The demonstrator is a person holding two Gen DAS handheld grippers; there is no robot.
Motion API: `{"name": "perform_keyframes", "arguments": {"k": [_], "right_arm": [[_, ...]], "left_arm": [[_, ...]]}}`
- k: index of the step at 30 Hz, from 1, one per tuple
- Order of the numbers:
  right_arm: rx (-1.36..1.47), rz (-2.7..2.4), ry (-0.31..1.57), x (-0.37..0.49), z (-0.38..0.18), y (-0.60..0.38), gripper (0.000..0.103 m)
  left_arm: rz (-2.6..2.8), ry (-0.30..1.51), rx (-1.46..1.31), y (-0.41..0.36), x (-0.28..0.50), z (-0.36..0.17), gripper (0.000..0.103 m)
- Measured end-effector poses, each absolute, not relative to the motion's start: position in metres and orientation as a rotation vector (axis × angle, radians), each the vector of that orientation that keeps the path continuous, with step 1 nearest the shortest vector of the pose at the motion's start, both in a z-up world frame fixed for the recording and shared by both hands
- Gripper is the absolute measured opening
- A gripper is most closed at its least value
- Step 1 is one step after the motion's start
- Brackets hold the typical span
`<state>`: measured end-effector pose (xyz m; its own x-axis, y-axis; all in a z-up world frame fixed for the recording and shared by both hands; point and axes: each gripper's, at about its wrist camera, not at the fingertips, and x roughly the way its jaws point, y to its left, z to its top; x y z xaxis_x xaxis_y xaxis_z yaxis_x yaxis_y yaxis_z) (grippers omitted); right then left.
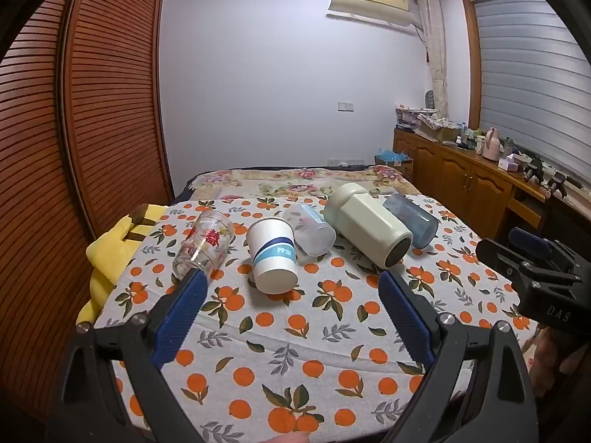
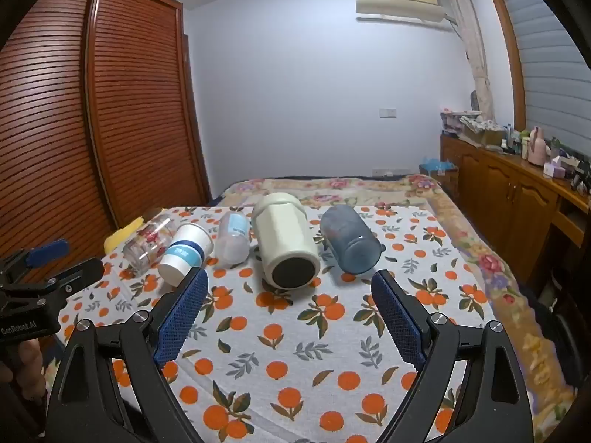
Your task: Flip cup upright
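Both spread wide, left tool (image 1: 291,284) and right tool (image 2: 290,282), gripping nothing; paper cup (image 1: 272,254) sideways, base pointing nearward.

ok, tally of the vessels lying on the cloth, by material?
Glass: 1, clear floral-printed glass tumbler
Paper: 1, white blue-banded paper cup
Plastic: 2, clear frosted plastic cup, blue translucent plastic cup
Insulated: 1, cream faceted flask
Total: 5, all on their sides.
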<state>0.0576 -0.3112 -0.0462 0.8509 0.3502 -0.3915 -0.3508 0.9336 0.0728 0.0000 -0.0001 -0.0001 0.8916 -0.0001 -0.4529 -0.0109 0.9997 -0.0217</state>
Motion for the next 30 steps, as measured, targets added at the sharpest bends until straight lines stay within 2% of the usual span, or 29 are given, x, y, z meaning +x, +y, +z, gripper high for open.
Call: {"name": "perform_keyframes", "arguments": {"k": [30], "right_arm": [[0.002,0.368,0.412,0.0559,-0.0455,-0.3120,0.092]], "left_arm": [[0.004,0.468,-0.022,0.0001,0.0000,0.0000,0.095]]}}
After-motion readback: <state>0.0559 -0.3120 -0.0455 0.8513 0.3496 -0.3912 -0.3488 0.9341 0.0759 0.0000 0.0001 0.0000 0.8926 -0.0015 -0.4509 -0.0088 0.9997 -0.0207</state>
